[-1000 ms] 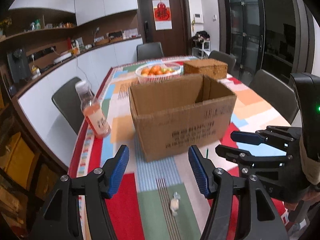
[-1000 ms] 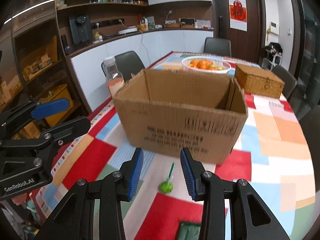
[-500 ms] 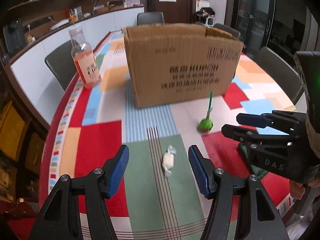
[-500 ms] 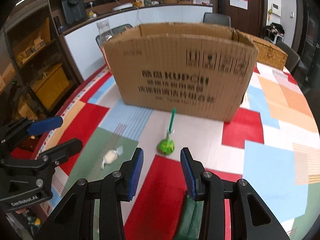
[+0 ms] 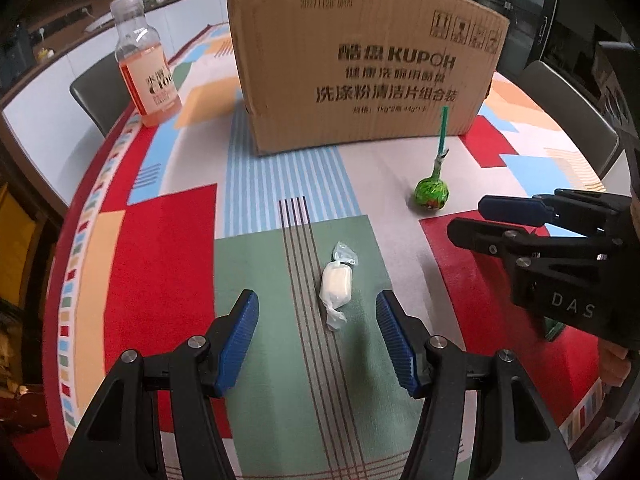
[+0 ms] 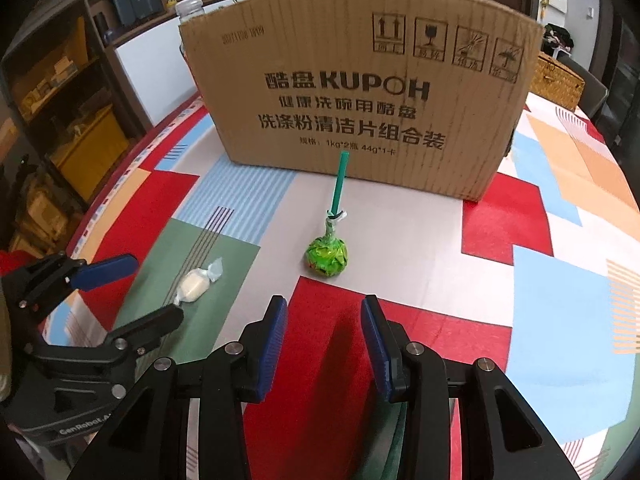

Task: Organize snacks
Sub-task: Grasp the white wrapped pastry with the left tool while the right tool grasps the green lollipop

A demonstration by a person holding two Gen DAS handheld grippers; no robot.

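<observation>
A white wrapped candy [image 5: 336, 284] lies on the green patch of the tablecloth, just ahead of my open, empty left gripper [image 5: 317, 334]; it also shows in the right wrist view [image 6: 196, 285]. A green-wrapped lollipop [image 6: 327, 255] with a green stick lies in front of my open, empty right gripper [image 6: 324, 342], and shows in the left wrist view [image 5: 431, 193]. Behind both stands a brown cardboard box [image 5: 360, 60], which fills the back of the right wrist view [image 6: 360, 92]. The right gripper [image 5: 520, 216] sits right of the candy.
A bottle of orange drink [image 5: 146, 76] stands left of the box near the table's left edge. A wicker basket [image 6: 558, 80] sits behind the box on the right. Chairs [image 5: 568, 116] ring the colourful tablecloth [image 5: 160, 248].
Both grippers have dropped lower and tilted down toward the table. The candy now lies close between the left fingers' line, the lollipop close ahead of the right. Both stayed open.
</observation>
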